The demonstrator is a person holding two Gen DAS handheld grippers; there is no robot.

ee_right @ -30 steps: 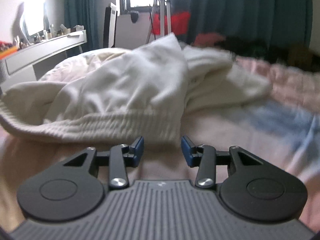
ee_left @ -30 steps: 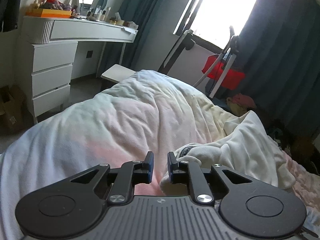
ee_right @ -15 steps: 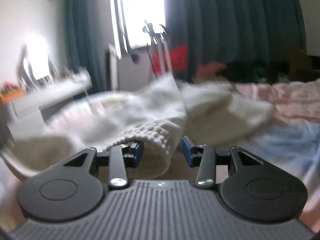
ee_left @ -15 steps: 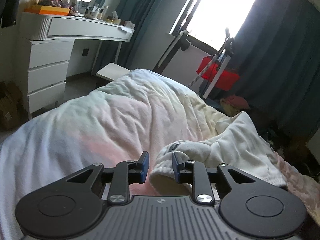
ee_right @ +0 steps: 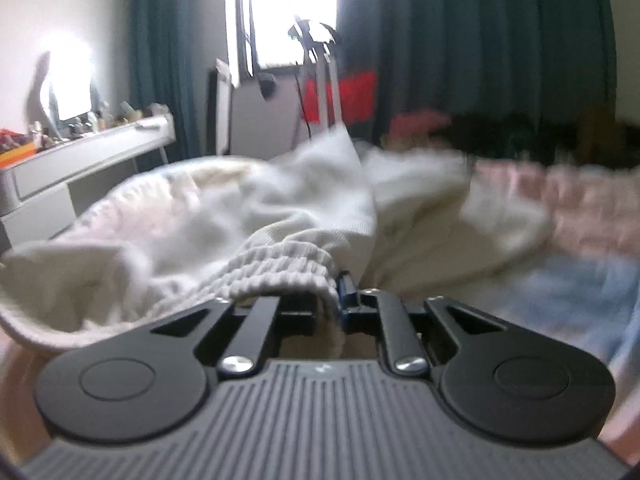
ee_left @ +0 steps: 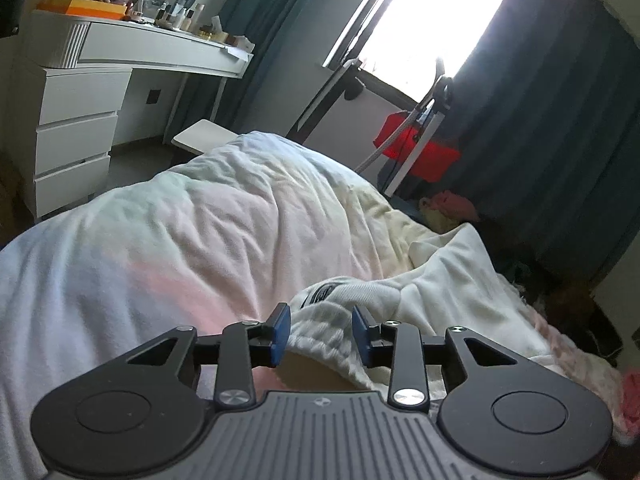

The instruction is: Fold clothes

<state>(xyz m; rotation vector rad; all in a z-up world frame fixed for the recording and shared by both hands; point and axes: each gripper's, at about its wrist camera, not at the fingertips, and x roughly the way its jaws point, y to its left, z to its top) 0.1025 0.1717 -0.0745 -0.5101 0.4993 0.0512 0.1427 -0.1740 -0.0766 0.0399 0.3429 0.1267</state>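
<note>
Garment (ee_left: 440, 292), white, lies crumpled on the duvet (ee_left: 192, 224). Its ribbed hem sits between the spread fingers of the left gripper (ee_left: 321, 330); the right gripper (ee_right: 326, 286) is clamped on the hem. Dresser (ee_left: 80, 92) and curtain (ee_left: 560, 128) stand beyond.

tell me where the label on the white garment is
In the left wrist view, the label sits on the white garment, just beyond the left hand-held gripper.
</note>
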